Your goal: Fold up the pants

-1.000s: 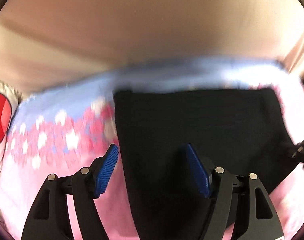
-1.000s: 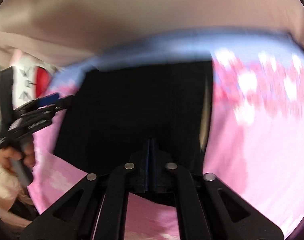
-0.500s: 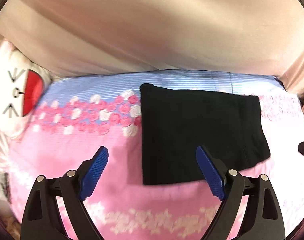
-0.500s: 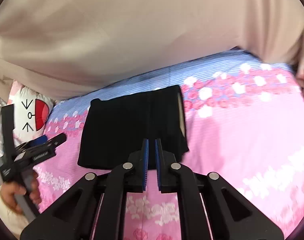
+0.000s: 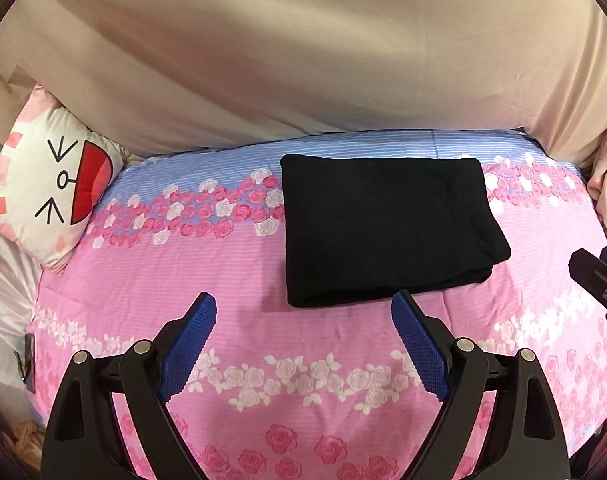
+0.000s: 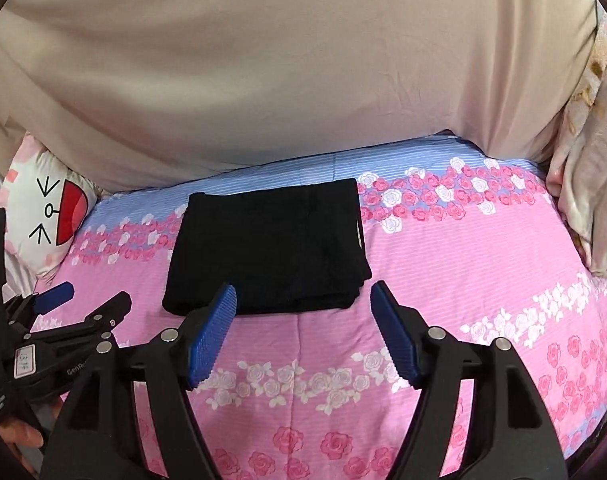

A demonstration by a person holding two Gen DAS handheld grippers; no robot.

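Pants, black and folded into a compact rectangle, are laid flat on the pink rose-print bed, just beyond both tongs and touched by neither. The left tongs are held released and empty. To their right, the right tongs are opening, nothing gripped between them.

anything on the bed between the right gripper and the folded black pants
Nothing visible. Only bare bedspread lies between the right gripper and the folded black pants. Its jaws are opening with nothing between them. The left gripper sits off to the left side, clear of that path.
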